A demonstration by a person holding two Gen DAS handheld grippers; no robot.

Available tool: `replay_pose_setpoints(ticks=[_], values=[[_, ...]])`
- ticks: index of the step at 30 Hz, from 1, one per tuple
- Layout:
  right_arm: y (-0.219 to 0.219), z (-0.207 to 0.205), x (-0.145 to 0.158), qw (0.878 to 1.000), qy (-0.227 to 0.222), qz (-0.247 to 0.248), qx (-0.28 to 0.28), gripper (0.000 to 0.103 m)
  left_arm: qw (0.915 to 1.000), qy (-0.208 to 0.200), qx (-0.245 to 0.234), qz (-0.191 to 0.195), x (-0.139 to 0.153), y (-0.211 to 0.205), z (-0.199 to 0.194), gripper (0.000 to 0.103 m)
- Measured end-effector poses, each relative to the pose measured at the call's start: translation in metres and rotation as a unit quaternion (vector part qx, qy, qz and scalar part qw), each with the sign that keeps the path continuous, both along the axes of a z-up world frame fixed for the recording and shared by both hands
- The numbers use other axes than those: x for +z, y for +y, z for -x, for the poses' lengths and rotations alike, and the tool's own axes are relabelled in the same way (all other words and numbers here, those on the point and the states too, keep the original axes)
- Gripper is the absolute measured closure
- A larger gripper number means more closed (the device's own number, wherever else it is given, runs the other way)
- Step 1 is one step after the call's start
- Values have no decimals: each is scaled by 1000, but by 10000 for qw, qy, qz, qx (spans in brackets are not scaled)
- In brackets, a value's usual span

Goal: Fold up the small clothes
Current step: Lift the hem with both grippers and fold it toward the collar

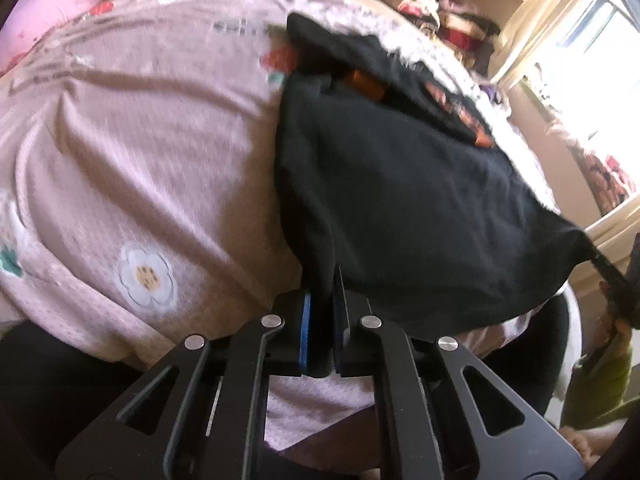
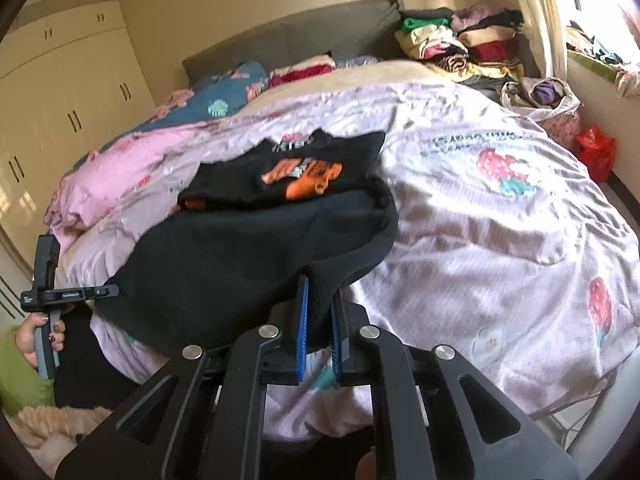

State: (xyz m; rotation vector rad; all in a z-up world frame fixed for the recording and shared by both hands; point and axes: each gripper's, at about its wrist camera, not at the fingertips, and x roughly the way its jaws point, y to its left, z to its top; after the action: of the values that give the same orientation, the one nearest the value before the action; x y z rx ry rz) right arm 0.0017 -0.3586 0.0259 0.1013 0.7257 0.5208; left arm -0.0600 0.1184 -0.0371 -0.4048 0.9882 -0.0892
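Observation:
A small black shirt (image 1: pixel 420 192) with an orange print lies on the pink flowered bedspread (image 1: pixel 140 152), its near part lifted and folded over the far part. My left gripper (image 1: pixel 322 300) is shut on the shirt's near left corner. In the right wrist view my right gripper (image 2: pixel 320 300) is shut on the shirt's (image 2: pixel 248 256) near right corner. The orange print (image 2: pixel 304 178) shows on the far half. The left gripper (image 2: pixel 48 280), held in a hand, shows at the left edge of the right wrist view.
The bedspread (image 2: pixel 500 220) covers a wide bed. Piles of clothes (image 2: pixel 460 44) and a bag (image 2: pixel 544 100) sit at the bed's far right. A red bag (image 2: pixel 596 152) lies on the floor. Wardrobes (image 2: pixel 60 100) line the left wall. A bright window (image 1: pixel 592 68) is to the right.

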Motion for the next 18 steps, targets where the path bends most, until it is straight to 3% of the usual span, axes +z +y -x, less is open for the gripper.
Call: replay_pose_setpoints(ticks=[7, 18], values=[[-8, -8, 19, 9992, -246, -188, -247, 95, 9979, -632, 98, -88, 39, 8, -6, 101], [-17, -24, 42, 9954, -602, -450, -597, 95, 9905, -1306, 380, 183, 90, 24, -33, 101]])
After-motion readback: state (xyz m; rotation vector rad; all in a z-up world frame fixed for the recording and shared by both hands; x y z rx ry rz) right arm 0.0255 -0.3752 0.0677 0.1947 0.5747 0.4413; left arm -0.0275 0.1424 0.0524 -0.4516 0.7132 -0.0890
